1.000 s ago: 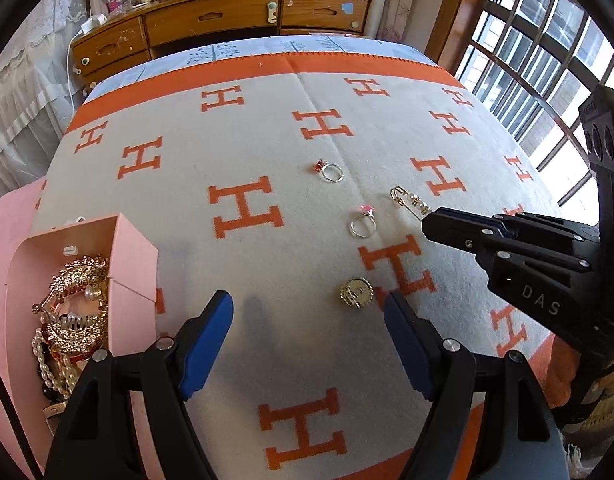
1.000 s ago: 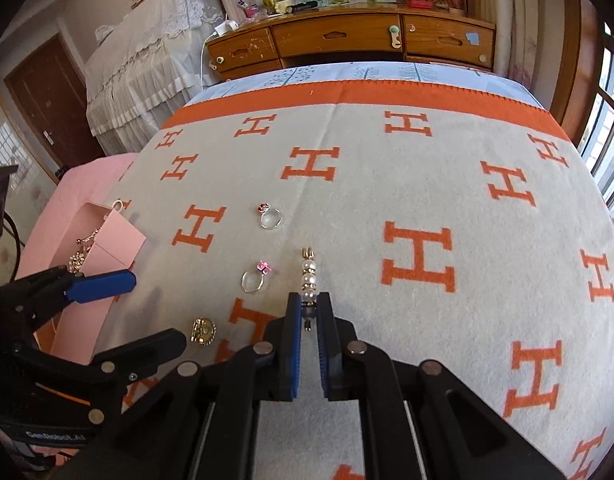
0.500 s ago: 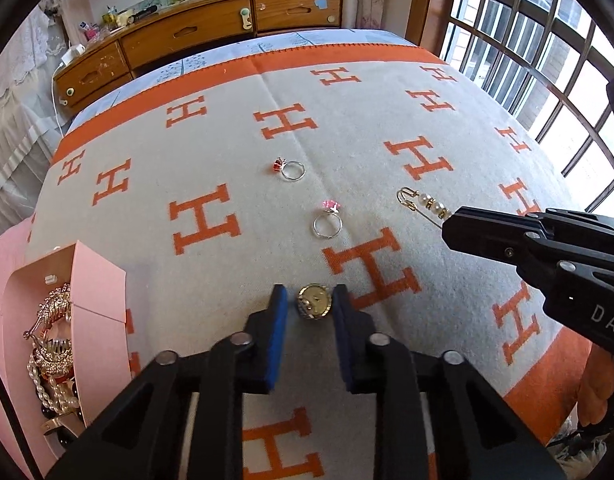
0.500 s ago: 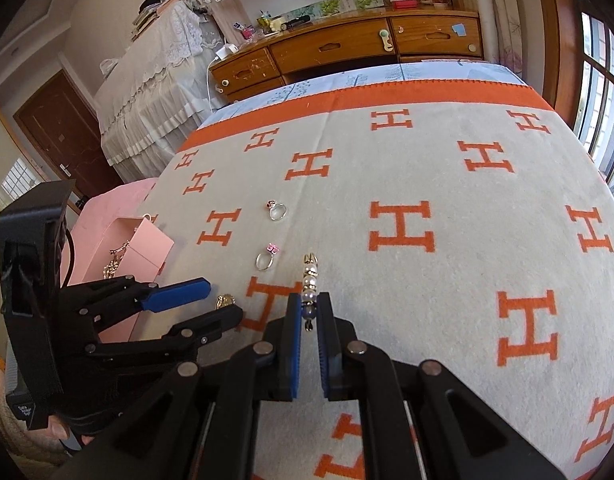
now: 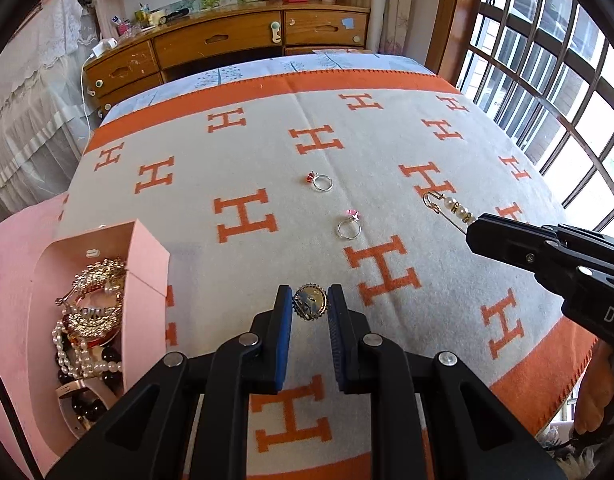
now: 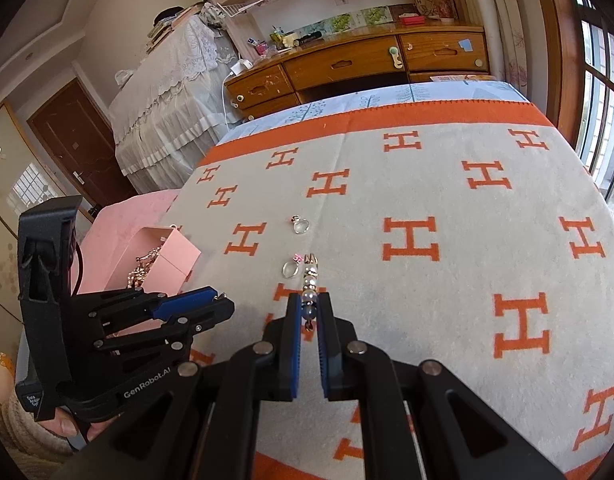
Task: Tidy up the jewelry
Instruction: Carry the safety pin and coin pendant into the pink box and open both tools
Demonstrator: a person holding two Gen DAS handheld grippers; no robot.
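Note:
My left gripper (image 5: pixel 310 304) is shut on a round gold brooch (image 5: pixel 310 303), held just above the blanket. My right gripper (image 6: pixel 310 306) is shut on a pearl pin (image 6: pixel 309 280), whose gold hook end sticks out past the fingertips; the same pearl pin (image 5: pixel 447 204) shows at the right in the left wrist view. A ring with a pink stone (image 5: pixel 349 226) and a ring with a red stone (image 5: pixel 319 181) lie on the blanket. An open pink box (image 5: pixel 143 264) at the left holds several gold and pearl pieces.
The bed carries a cream blanket with orange H marks (image 5: pixel 243 216). A pink cloth (image 5: pixel 11 264) lies under the box at the left edge. A wooden dresser (image 5: pixel 227 44) stands beyond the bed, and a barred window (image 5: pixel 547 80) is on the right.
My left gripper went from wide open to shut on the gold brooch and has lifted it a little. My right gripper, still holding the pearl pin, has risen off the blanket.

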